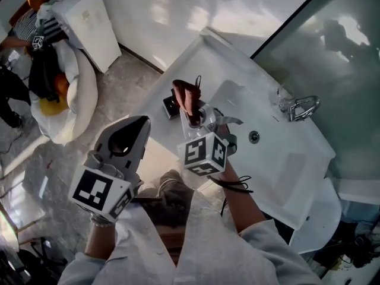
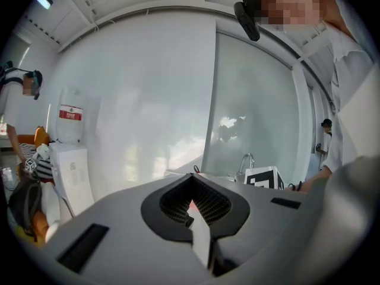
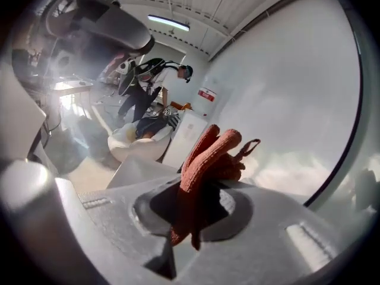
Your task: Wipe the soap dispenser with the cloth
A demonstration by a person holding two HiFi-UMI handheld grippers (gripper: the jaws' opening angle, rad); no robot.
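Right hand-held gripper (image 3: 197, 214) clamps the red-brown cloth (image 3: 211, 150) over the white sink (image 1: 285, 165).

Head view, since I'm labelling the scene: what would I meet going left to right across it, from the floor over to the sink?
white beanbag → left gripper → cloth → drain → faucet

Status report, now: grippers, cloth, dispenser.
Left gripper shut, empty. Right gripper shut on cloth, held above the sink counter. Dispenser not clearly made out.
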